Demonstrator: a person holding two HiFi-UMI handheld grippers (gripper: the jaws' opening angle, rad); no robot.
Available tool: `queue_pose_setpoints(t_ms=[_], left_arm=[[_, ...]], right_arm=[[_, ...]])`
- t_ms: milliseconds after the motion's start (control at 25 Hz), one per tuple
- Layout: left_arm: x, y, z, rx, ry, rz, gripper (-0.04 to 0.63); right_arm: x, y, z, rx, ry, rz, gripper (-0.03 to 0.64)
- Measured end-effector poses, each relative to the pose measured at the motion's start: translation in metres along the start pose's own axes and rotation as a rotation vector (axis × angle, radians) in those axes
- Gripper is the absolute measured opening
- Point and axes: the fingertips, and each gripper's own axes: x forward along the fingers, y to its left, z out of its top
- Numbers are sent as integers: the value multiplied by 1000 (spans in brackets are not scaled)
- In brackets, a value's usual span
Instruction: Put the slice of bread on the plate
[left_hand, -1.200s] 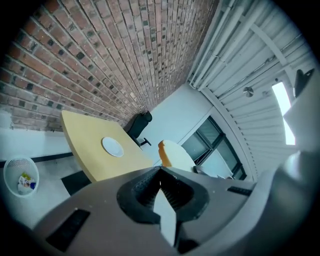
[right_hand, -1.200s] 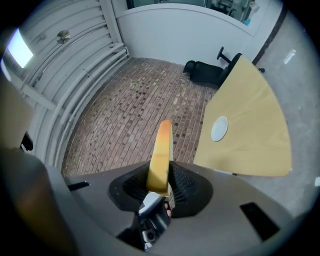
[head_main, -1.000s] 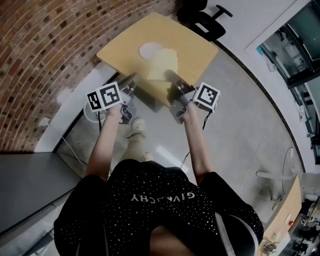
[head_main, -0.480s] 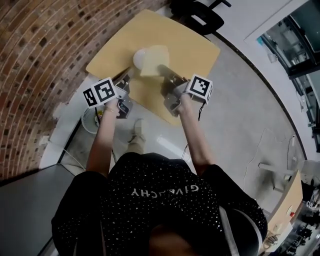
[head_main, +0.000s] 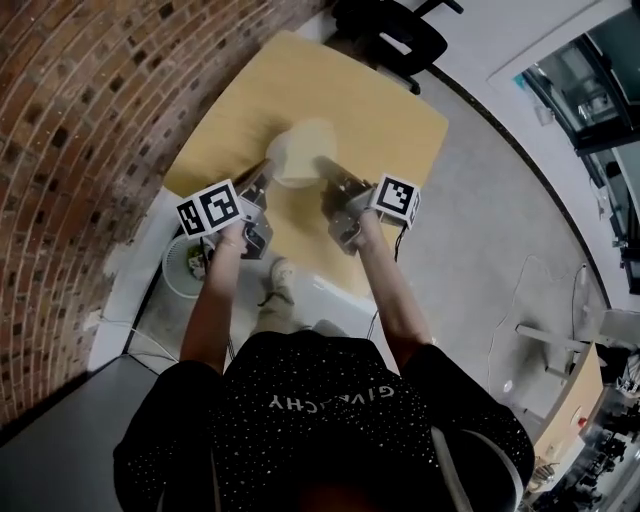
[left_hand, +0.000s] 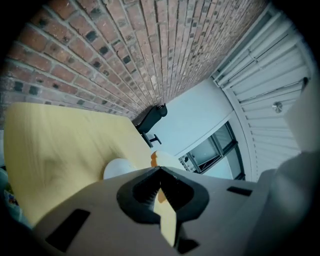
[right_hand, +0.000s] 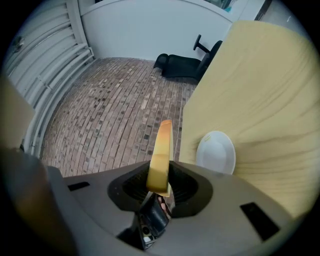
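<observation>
Your left gripper (left_hand: 160, 174): clenched on one edge of the bread (head_main: 303, 148), with a thin pale edge pinched between the pads. Your right gripper (right_hand: 159, 175): clamped on the opposite edge, the slice standing edge-on out of its jaws. Both grippers point away from you, and the slice spans the gap between them.

Bread: over the plate (right_hand: 216, 152), covering most of it in the head view. Can't tell whether it touches the plate.

Plate: white, on the table (head_main: 360, 95). Brick wall (head_main: 80, 100) runs along the table's left side. Black chair (head_main: 392, 28) stands past the far edge.
</observation>
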Motion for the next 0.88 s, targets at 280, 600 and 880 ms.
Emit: queue_pose_setpoints(t_ms=[280, 600, 880], left_arm=[[33, 47, 0, -46, 3, 43, 9], [44, 64, -7, -63, -28, 93, 9], [44, 70, -15, -78, -36, 103, 9]], right_arm=[[35, -52, 8, 41, 58, -62, 98], [53, -79, 5, 94, 118, -73, 98], [55, -95, -3, 111, 162, -126, 98]])
